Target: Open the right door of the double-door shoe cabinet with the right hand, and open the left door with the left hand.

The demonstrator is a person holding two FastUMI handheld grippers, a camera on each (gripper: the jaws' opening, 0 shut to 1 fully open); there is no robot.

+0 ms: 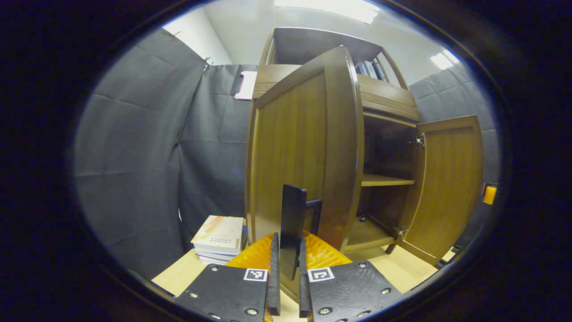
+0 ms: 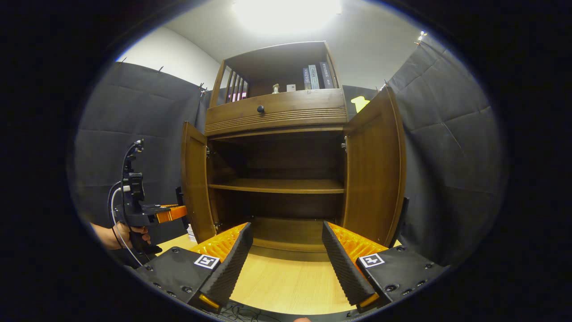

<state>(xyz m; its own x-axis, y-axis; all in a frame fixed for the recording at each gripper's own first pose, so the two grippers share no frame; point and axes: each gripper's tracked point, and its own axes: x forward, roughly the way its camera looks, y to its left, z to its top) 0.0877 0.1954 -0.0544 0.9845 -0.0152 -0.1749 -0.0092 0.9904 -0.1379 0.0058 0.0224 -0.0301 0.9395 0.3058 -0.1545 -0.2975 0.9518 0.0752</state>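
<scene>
Door handle [image 1: 292, 226] between left jaws (tip hidden)

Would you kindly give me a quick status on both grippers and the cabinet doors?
Left gripper shut on left door handle; right gripper open, holding nothing. Left door and right door both swung open. Book stack beside the cabinet, not obstructing.

Open cabinet mouth [image 2: 277, 179] between swung-out doors; book stack [image 1: 220, 239] beside left door [image 1: 295, 156].

Book spines [image 2: 315, 77] perhaps too small
</scene>
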